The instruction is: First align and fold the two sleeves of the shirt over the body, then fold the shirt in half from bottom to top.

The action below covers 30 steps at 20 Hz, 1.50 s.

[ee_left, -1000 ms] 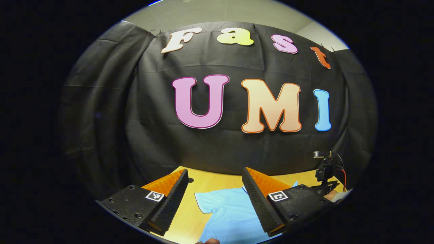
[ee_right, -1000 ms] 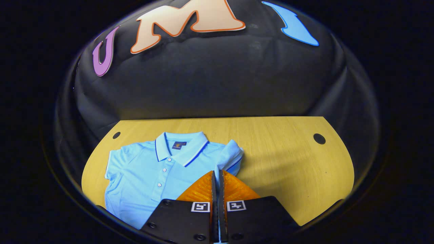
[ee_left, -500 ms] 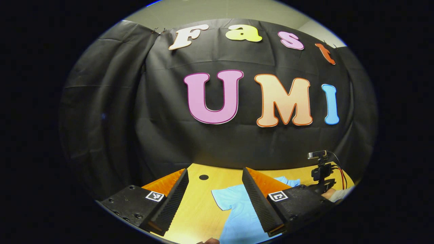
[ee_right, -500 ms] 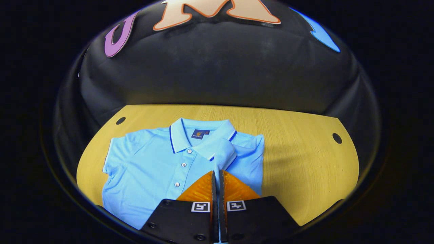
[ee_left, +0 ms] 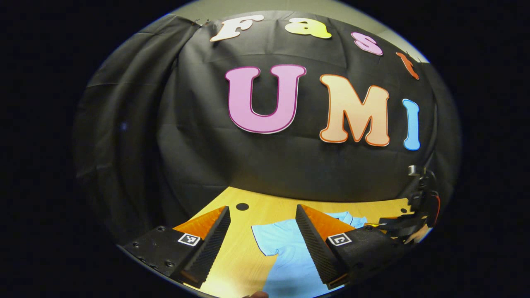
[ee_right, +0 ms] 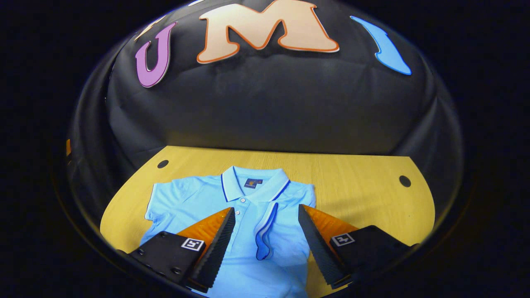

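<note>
A light blue polo shirt [ee_right: 194, 194] lies flat, collar away from me, on the wooden table [ee_right: 356, 174]. One sleeve [ee_right: 265, 236] is folded over the body, its dark-trimmed cuff resting by the button placket. The other sleeve [ee_right: 155, 203] is spread out to the side. My right gripper [ee_right: 266, 210] hovers open just above the folded sleeve, holding nothing. In the left gripper view my left gripper [ee_left: 262, 209] is open over the table beside the spread sleeve [ee_left: 265, 236]; the shirt body [ee_left: 290, 269] runs under its right finger. The right gripper [ee_left: 408, 225] shows farther right.
Round cable holes sit in the table's far corners [ee_right: 162, 164] [ee_right: 404, 181] [ee_left: 242, 206]. The black cloth wall rises right behind the table's far edge. Bare wood [ee_right: 372, 207] lies beside the folded side of the shirt. A person's fingertip [ee_left: 256, 294] peeks in at the bottom.
My right gripper carried the sleeve across the shirt body, then opened and let it go; the sleeve now lies folded. The left gripper stayed open and shifted slightly.
</note>
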Tool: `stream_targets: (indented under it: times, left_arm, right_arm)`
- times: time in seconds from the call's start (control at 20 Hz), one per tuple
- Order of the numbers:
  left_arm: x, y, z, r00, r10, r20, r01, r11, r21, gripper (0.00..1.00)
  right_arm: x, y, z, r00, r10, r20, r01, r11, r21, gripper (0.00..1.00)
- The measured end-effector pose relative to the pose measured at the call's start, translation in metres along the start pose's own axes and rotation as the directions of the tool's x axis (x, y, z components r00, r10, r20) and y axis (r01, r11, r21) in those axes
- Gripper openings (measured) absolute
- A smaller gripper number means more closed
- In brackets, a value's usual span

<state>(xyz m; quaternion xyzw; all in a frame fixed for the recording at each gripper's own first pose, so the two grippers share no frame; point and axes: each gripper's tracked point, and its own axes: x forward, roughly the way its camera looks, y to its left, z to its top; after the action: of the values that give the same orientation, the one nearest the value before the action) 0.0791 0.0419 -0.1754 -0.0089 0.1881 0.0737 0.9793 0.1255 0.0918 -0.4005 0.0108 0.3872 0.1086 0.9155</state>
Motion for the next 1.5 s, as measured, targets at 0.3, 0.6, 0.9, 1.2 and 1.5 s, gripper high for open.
stream_targets:
  times: [0.3, 0.6, 0.9, 1.2, 1.5]
  left_arm:
    - [0.055, -0.005, -0.049, 0.992, -0.013, -0.129, 0.003, 0.997, -0.078, 0.95]
    - [0.102, -0.005, -0.101, 0.968, -0.021, -0.25, -0.018, 0.988, -0.153, 0.95]
    - [0.144, 0.0, -0.173, 0.897, 0.042, -0.439, -0.085, 0.993, -0.078, 0.95]
    - [0.165, 0.002, -0.221, 0.826, 0.091, -0.557, -0.108, 0.994, 0.002, 0.95]
    - [0.176, 0.01, -0.237, 0.813, 0.12, -0.569, -0.134, 0.991, 0.018, 0.95]
  right_arm:
    - [-0.053, -0.044, 0.003, 0.997, -0.073, 0.029, 0.072, 0.997, 0.014, 0.96]
    - [-0.091, -0.093, -0.033, 0.985, -0.175, -0.006, 0.175, 0.983, 0.046, 0.98]
    - [-0.121, -0.106, -0.067, 0.973, -0.228, -0.045, 0.231, 0.969, 0.086, 0.98]
    - [-0.13, -0.11, -0.08, 0.967, -0.248, -0.064, 0.253, 0.964, 0.084, 0.98]
    - [-0.133, -0.119, -0.089, 0.961, -0.265, -0.081, 0.272, 0.957, 0.102, 0.98]
